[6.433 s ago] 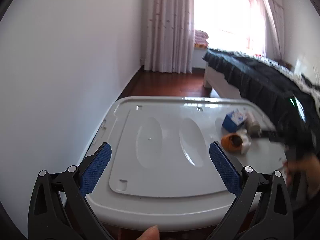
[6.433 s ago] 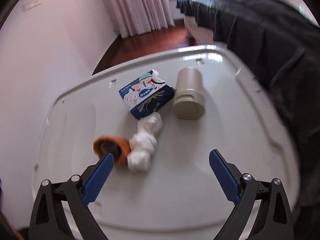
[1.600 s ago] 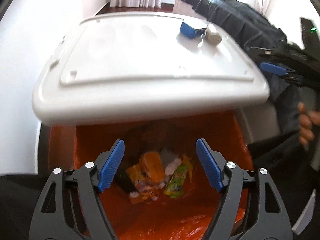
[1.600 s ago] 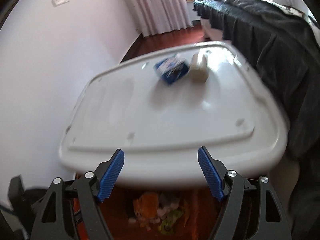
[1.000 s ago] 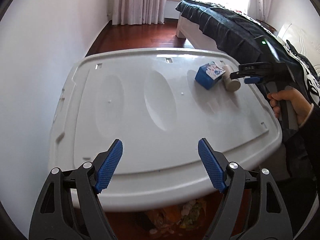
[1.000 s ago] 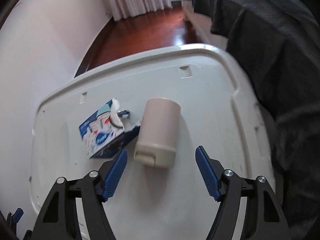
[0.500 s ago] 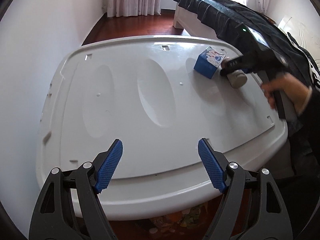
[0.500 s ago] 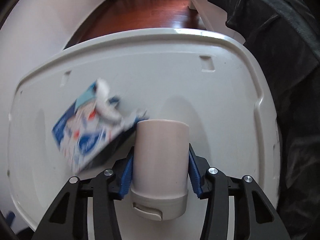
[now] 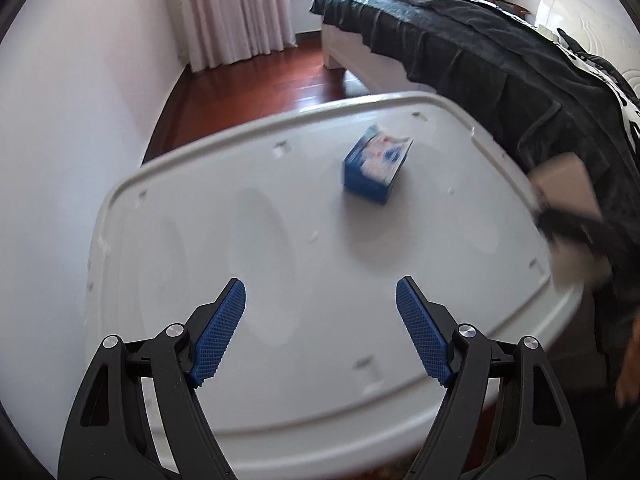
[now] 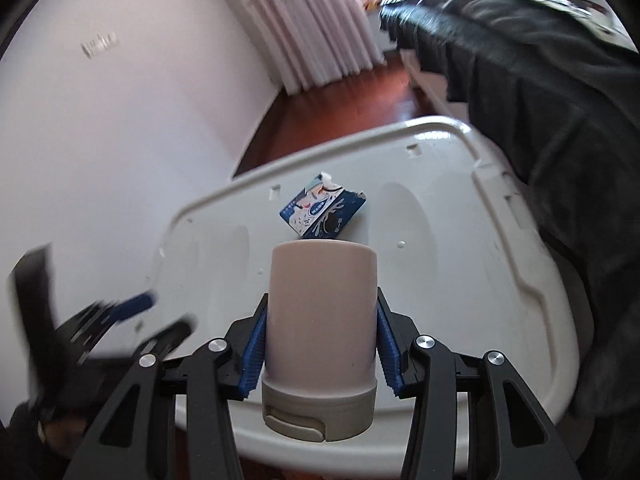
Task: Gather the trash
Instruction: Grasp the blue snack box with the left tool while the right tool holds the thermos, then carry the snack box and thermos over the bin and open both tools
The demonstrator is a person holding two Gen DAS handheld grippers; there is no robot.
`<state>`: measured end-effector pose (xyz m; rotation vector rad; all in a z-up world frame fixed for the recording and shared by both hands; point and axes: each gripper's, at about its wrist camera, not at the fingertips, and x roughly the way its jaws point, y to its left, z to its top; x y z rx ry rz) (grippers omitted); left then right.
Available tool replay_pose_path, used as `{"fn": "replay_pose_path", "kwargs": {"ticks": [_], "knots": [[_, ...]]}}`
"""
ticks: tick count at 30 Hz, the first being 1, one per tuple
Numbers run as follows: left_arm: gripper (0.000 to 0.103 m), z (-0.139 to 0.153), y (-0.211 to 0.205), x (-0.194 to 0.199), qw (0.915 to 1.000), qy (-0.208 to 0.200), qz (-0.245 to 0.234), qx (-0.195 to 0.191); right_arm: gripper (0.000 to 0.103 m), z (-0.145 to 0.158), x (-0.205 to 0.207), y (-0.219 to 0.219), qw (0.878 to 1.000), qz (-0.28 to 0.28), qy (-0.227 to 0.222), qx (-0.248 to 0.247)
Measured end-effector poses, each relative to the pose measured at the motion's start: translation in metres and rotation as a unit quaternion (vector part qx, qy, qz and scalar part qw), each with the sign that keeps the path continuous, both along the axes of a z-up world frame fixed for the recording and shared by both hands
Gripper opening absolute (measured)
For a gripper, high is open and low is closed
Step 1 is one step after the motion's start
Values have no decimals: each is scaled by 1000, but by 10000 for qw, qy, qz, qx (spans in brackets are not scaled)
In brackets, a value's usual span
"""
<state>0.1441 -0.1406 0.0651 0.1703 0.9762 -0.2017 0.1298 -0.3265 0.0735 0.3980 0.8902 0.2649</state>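
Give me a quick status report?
Right gripper shut on beige plastic canister. Left gripper open, empty. Blue milk carton lies on white plastic lid. Nothing blocking.

The white lid (image 9: 280, 240) looked like glossy, smooth plastic. The beige container (image 10: 322, 320) seemed matt plastic, the blue carton (image 9: 376, 166) printed card. The floor (image 9: 256, 80) was polished reddish wood, the bedcover (image 9: 500, 60) dark cloth.

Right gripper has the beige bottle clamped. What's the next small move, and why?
Probably carry the beige bottle back toward yourself past the near edge of the white lid, since the right gripper is shut on it and holds it above the surface. The left gripper is open and empty, with only the blue carton left on the lid.
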Motion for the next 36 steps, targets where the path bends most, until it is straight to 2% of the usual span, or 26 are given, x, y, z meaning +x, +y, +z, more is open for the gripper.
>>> {"fn": "replay_pose_path", "kwargs": {"ticks": [5, 9, 14, 18, 22, 24, 27, 28, 30, 33, 36], "knots": [[76, -18, -36, 45, 9978, 20, -607, -248, 47, -2, -3, -33, 9992, -391, -84, 95], [76, -44, -55, 78, 9931, 172, -1146, -161, 47, -4, -9, -58, 9973, -691, -145, 184], [76, -58, -58, 106, 9909, -7, -1344, -111, 47, -5, -12, -73, 9964, -749, -205, 336], [76, -66, -65, 131, 9883, -179, -1511, -24, 47, -2, -6, -66, 9965, -638, -263, 476], [76, -84, -71, 155, 9914, -71, -1304, 47, 47, 1, -2, -55, 9970, -469, -269, 546], [76, -95, -70, 162, 9941, 110, -1076, -58, 47, 0, 2, -45, 9977, -325, -231, 541], [76, -97, -69, 159, 9952, -73, -966, -110, 47, -2, 5, -40, 9980, -270, -190, 537], [74, -97, -68, 159, 9959, -106, -886, -144, 47, -3, 6, -38, 9980, -281, -173, 540], [52, -95, -65, 158, 9969, -258, -725, -148, 47, -3, 8, -38, 9979, -317, -176, 533], [51, -92, -56, 156, 9972, -293, -571, -383, 47, 0, 7, -39, 9973, -487, -260, 484], [51, -89, -51, 148, 9983, -263, -405, -331, 47, 2, 8, -40, 9966, -634, -320, 410]]}}
